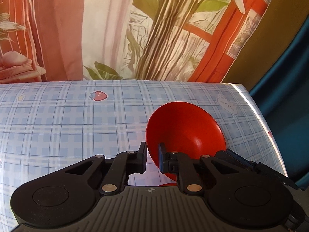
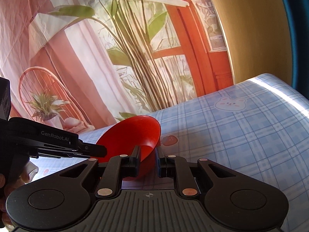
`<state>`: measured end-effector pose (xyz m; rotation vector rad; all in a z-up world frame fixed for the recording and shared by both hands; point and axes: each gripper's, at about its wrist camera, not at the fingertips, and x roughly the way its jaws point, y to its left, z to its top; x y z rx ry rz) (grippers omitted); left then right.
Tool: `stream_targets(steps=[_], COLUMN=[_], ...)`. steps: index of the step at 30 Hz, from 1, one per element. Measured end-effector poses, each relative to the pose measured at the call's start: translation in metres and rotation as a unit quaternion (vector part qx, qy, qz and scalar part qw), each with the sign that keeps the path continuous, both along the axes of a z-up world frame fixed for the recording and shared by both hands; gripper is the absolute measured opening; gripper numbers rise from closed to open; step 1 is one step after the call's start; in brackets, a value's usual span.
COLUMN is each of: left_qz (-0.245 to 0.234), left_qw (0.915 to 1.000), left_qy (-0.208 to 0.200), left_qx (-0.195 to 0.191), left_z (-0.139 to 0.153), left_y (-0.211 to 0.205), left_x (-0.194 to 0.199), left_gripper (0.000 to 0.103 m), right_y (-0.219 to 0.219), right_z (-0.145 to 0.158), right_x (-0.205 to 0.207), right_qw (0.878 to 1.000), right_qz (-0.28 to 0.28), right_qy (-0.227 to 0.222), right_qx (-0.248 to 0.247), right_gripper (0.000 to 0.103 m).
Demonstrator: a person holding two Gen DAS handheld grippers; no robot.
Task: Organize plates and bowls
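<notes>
Blue plaid tablecloth (image 1: pixel 67 127), printed backdrop (image 1: pixel 135 29)

A staged home set: printed window backdrop (image 1: pixel 154 29) behind plaid-clothed table (image 1: pixel 67 125).

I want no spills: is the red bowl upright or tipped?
Tipped and empty: the red bowl is tilted, bare inside showing, with both the left gripper and right gripper clamping its rim.

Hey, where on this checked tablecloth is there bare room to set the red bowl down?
Bare cloth runs left of the red bowl, from the strawberry print down toward the left gripper. In the right wrist view, there is more bare cloth around the bear print. It is crowded at the bowl, where the right gripper also grips the rim.
</notes>
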<state>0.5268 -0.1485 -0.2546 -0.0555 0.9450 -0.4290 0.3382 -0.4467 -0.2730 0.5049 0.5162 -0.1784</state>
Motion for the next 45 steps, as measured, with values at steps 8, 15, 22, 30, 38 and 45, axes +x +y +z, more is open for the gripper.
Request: stream_targets(steps=[8,15,22,30,38,45], left_qz=[-0.010,-0.014,-0.016,-0.021,-0.018,-0.014], left_qw=[0.9991,0.9981,0.9978,0.9988,0.9993,0.9996], left_qy=[-0.040,-0.061,-0.064,-0.042,-0.022,-0.006], left_qx=[0.000,0.003,0.007,0.015,0.023,0.022], left_z=[0.026,0.055,0.070,0.058,0.042,0.032], left_y=[-0.002,0.011,0.025,0.034,0.043,0.048], left_x=[-0.015,-0.041,-0.071,-0.099,-0.109,-0.111], left_gripper=[0.013,0.013,0.014,0.016,0.017,0.018], right_y=[0.002,0.016,0.038,0.053,0.066,0.072], right_z=[0.018,0.046,0.066,0.059,0.040,0.037], right_x=[-0.005,-0.014,-0.033,-0.055,-0.061,-0.060], right_qw=[1.000,0.999,0.999,0.999,1.000,1.000], right_qz=[-0.008,-0.001,0.010,0.012,0.013,0.018], right_qy=[-0.016,-0.031,-0.036,-0.021,-0.002,0.002], right_qx=[-0.009,-0.023,-0.036,-0.032,-0.018,-0.019], right_gripper=[0.013,0.013,0.013,0.013,0.013,0.013])
